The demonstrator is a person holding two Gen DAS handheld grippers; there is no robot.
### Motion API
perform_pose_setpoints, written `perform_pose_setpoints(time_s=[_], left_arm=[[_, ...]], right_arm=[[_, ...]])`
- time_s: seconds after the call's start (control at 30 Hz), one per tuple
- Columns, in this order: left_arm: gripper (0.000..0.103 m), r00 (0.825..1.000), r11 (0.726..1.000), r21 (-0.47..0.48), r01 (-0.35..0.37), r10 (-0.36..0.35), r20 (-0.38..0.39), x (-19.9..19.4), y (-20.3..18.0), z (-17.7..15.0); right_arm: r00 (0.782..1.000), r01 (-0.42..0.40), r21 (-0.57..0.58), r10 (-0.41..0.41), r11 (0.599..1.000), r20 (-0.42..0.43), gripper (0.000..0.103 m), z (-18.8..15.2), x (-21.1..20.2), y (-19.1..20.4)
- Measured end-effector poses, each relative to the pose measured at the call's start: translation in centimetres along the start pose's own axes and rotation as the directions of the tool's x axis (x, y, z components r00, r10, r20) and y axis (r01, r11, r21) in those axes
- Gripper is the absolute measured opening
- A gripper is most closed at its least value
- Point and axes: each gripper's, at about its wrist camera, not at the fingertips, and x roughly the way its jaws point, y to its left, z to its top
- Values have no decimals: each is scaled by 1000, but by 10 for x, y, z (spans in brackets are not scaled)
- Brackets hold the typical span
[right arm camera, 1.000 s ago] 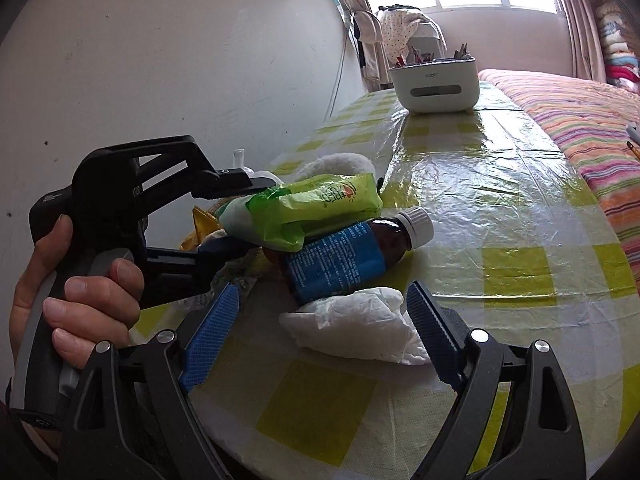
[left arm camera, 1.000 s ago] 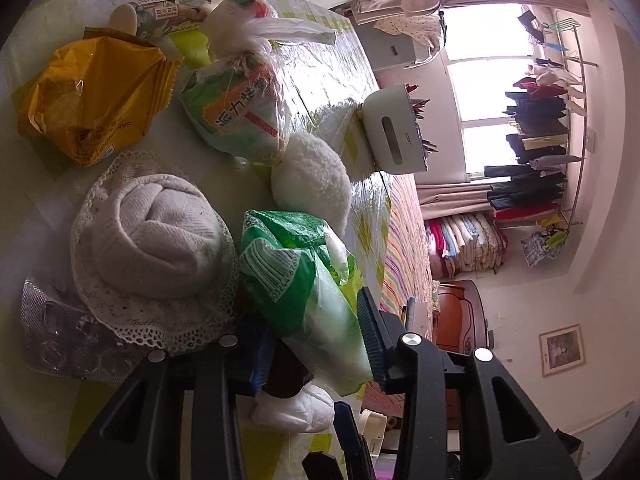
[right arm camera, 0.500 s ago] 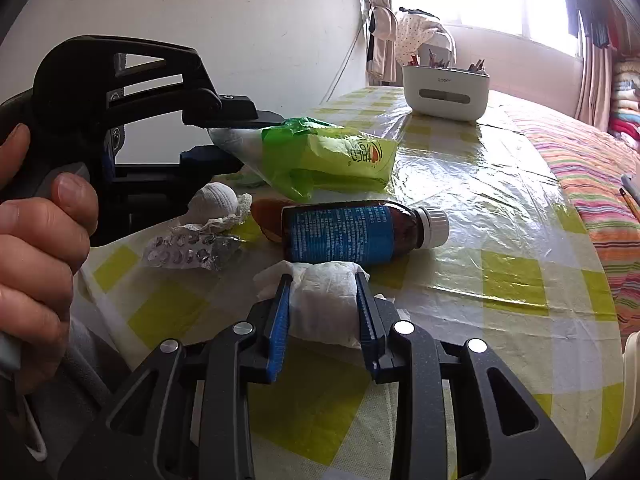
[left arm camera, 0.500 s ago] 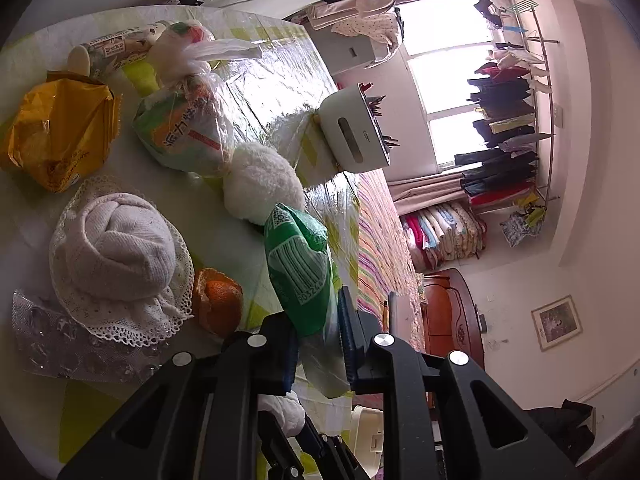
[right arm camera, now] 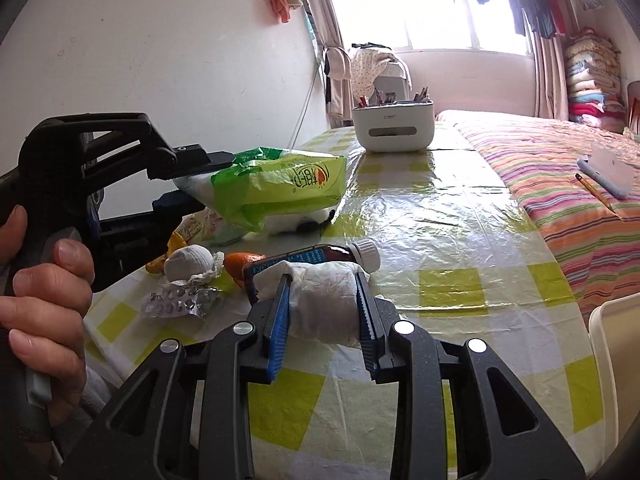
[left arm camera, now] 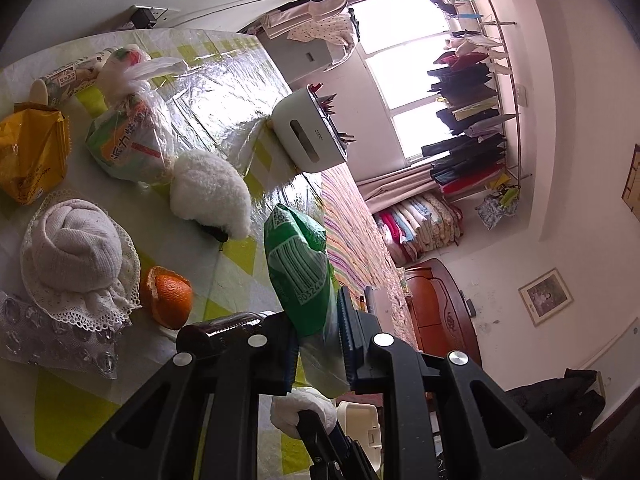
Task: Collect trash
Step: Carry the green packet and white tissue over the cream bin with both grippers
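Counter covered in a yellow-and-white checked cloth under clear plastic; a bed with a striped cover runs along its right edge in the right wrist view.

White organiser box stands at the far end of the counter, pens upright in it.

Green plastic bag, crumpled, is held above the counter: the left gripper has its fingers clenched on the bag's pale end. In the left wrist view the bag rises from between the two blue pads.

Clear bag of packaged food and a yellow packet lie toward the far left side of the counter; a white fluffy item lies just beside the clear bag.

Rolled white sock with lace trim rests on the counter, an empty blister pack touching its near side.

Crumpled white tissue is grasped by the right gripper, pads pressing on both sides.

Brown medicine bottle with blue label lies on its side just behind the tissue, white cap pointing right.

Orange peel lies between the sock and the bottle
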Motion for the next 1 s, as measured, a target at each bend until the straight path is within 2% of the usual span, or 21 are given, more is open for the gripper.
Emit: perform_pose_setpoints(time_s=[0.2,0.4,0.63,0.93,1.0], left_arm=[[17,999,996,82,30,-26,-43,16,-23,-18],[17,993,989,135,64,-49,-111,36,-44,-37],[17,978,976,189,104,-66,-197,59,-65,-60],[17,948,955,252,154,-71,-309,87,-85,-94],[17,940,949,269,164,-67,-334,93,-91,-103]], right_arm=[[990,70,86,-80,994,117,29,6,-32,-24],[961,145,215,-188,966,200,29,10,-61,-60],[911,219,379,-328,899,252,29,6,-92,-105],[830,337,509,-505,792,236,29,-2,-132,-142],[820,353,542,-531,763,215,29,-5,-139,-153]])
